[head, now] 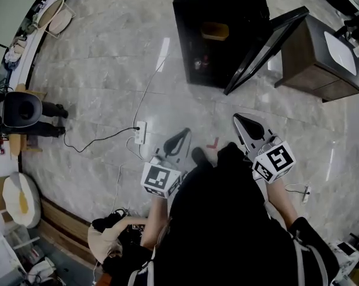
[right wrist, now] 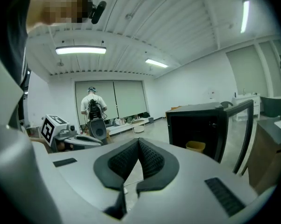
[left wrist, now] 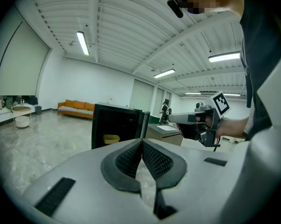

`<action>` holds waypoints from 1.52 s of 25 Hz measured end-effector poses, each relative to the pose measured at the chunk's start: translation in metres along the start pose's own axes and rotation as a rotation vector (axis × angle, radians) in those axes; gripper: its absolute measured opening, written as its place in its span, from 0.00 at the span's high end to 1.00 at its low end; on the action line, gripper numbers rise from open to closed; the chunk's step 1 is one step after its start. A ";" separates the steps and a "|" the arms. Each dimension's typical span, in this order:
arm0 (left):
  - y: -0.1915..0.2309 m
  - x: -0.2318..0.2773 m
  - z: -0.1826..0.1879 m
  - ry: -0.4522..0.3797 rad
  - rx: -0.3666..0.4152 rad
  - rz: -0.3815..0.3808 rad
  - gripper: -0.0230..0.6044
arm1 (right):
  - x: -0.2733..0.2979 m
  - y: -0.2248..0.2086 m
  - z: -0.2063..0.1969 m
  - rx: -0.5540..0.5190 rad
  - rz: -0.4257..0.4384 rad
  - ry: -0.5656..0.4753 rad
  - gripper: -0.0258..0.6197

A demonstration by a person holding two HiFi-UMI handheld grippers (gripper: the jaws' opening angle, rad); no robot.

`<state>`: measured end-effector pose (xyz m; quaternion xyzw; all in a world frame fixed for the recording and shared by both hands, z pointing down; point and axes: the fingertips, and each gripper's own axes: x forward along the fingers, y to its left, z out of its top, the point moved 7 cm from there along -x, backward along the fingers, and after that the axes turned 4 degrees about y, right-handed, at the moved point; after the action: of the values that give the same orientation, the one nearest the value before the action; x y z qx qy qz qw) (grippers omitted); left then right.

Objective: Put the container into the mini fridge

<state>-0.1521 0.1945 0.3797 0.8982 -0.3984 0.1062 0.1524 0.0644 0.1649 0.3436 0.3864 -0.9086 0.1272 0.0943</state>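
Observation:
The black mini fridge [head: 218, 28] stands on the floor ahead with its door [head: 266, 49] swung open to the right. A yellow container [head: 215, 30] sits on a shelf inside it; it also shows in the left gripper view as the container [left wrist: 111, 138] and in the right gripper view as the container [right wrist: 195, 146]. My left gripper [head: 178, 140] and right gripper [head: 246, 124] hang side by side well short of the fridge. Both are shut with nothing between the pads, as seen at the left gripper [left wrist: 141, 141] and the right gripper [right wrist: 138, 141].
A wooden cabinet [head: 325, 58] with a white top stands right of the fridge door. A power strip [head: 140, 133] with trailing cables lies on the floor to the left, a red mark [head: 213, 142] between the grippers. A person [right wrist: 93, 108] stands far off; an orange sofa [left wrist: 77, 108] lines the far wall.

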 end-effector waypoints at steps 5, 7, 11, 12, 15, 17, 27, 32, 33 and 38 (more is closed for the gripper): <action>-0.005 -0.002 0.005 -0.004 0.017 -0.001 0.91 | -0.014 -0.004 -0.006 0.018 -0.005 0.007 0.93; -0.003 0.000 0.009 -0.011 0.023 0.005 0.91 | -0.015 -0.007 -0.004 0.011 -0.001 0.010 0.93; -0.007 0.002 0.017 -0.031 0.022 0.014 0.91 | -0.018 -0.014 -0.003 0.007 0.013 0.016 0.93; -0.008 0.002 0.019 -0.034 0.022 0.014 0.91 | -0.018 -0.015 -0.004 0.009 0.014 0.018 0.93; -0.007 0.001 0.021 -0.046 0.023 0.018 0.91 | -0.016 -0.016 -0.004 -0.001 0.016 0.020 0.93; -0.008 0.000 0.021 -0.046 0.024 0.023 0.91 | -0.015 -0.014 -0.003 -0.010 0.020 0.022 0.93; -0.013 0.001 0.018 -0.046 0.018 0.021 0.91 | -0.014 -0.006 -0.011 -0.009 0.037 0.037 0.93; -0.012 0.002 0.016 -0.043 0.011 0.027 0.91 | -0.015 -0.007 -0.013 -0.004 0.025 0.048 0.93; -0.012 0.002 0.015 -0.044 0.011 0.027 0.91 | -0.015 -0.007 -0.014 -0.006 0.025 0.048 0.93; -0.011 0.005 0.015 -0.048 0.001 0.031 0.91 | -0.014 -0.010 -0.013 -0.018 0.023 0.062 0.93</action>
<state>-0.1398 0.1931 0.3654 0.8942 -0.4159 0.0874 0.1407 0.0824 0.1718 0.3537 0.3710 -0.9108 0.1321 0.1242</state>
